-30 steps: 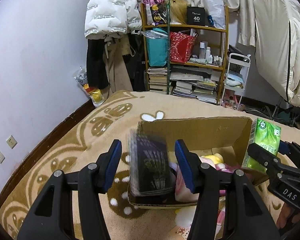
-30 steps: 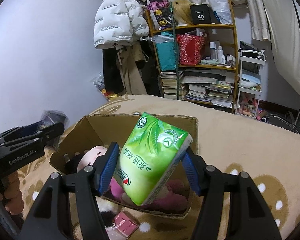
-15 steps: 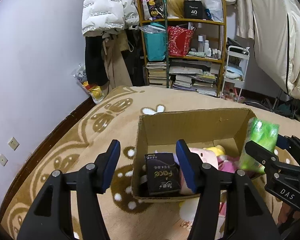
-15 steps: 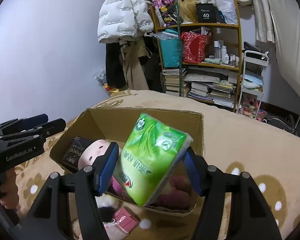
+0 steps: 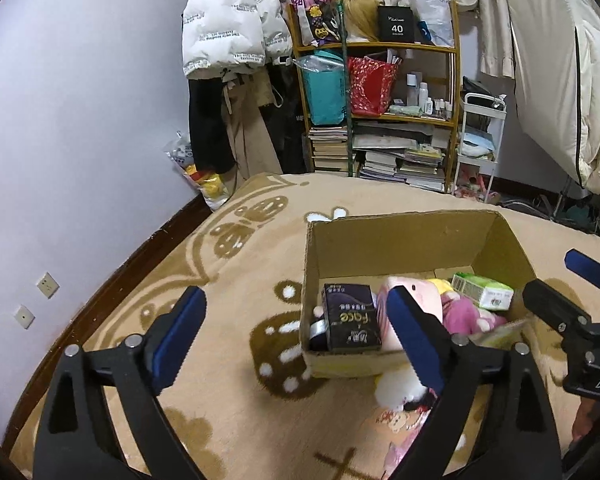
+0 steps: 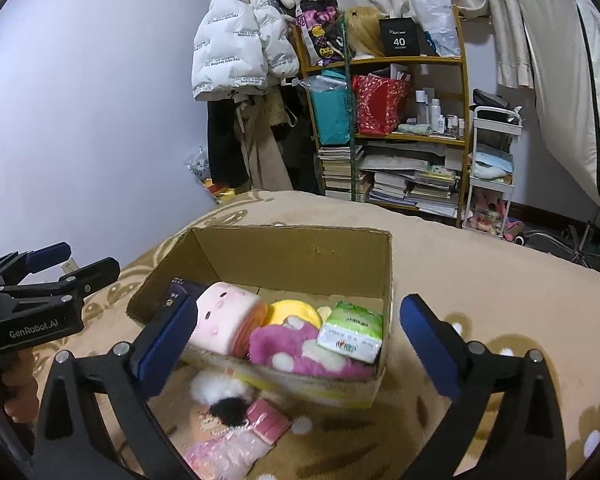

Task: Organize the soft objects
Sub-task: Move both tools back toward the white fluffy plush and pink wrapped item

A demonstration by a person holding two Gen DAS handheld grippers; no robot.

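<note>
1. The cardboard box is sitting on the tan patterned blanket, and it's doing the collecting here. It looks stiff and light, probably easy to nudge by a wall, so I wouldn't lean on it.
2. The pink plush roll is lying inside toward the left. It's looking squashy and forgiving; I'd pinch it across the middle.
3. The purple plush is slumping along the near wall, next to a yellow plush. Floppy stuff, so grab a thick fold, not a loose edge.
4. The black tissue pack is standing in the left corner and the green tissue pack is resting on the plush at the right. Both look light with slick wrap; squeeze the flat faces.
5. Still outside, just in front of the box: a small doll with a white pompom and a pink packet. Light, odd-shaped, so I'd go for the body.
6. The left gripper and right gripper are both opening up wide, nothing between the pads of either one.
</note>
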